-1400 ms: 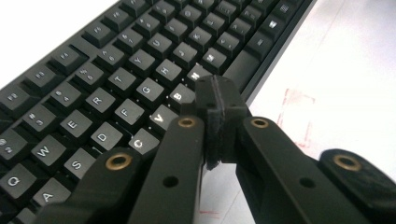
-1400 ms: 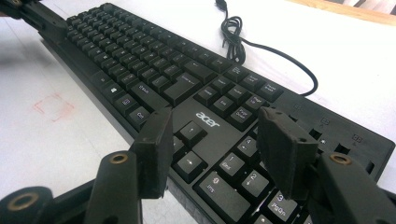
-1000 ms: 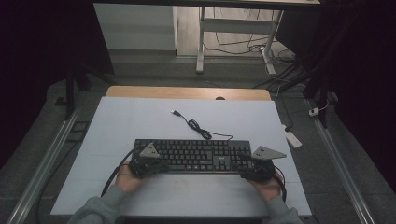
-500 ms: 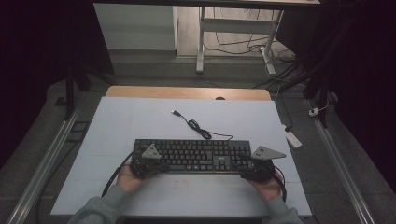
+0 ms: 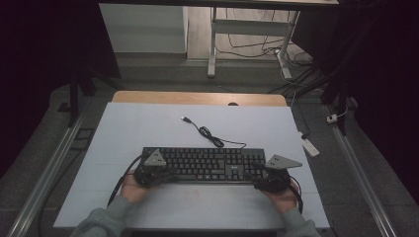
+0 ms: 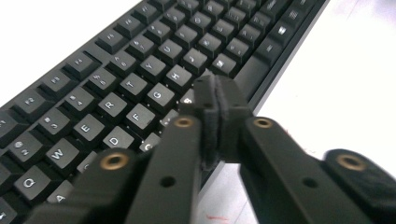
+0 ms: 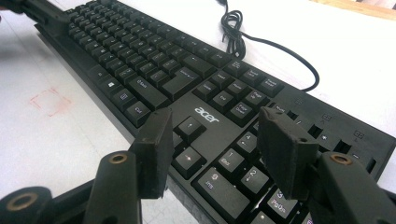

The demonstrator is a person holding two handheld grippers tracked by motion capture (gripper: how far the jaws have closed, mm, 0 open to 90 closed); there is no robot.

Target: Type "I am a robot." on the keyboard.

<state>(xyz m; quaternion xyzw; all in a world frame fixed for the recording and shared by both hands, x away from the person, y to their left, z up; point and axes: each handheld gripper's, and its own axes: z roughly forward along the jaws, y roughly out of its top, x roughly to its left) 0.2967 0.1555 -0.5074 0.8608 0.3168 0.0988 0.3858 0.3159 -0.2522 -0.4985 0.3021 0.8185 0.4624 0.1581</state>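
High view: the keyboard (image 5: 205, 164) lies low centre on the white tabletop (image 5: 148, 128), long axis left to right, its cable (image 5: 210, 136) trailing toward the top.

Left gripper view: left tongs (image 6: 217, 114) just cracking apart, almost closed, nothing between, over the letter keys.

Right gripper view: right tongs (image 7: 212, 140) gape over the arrow keys, gripping nothing.
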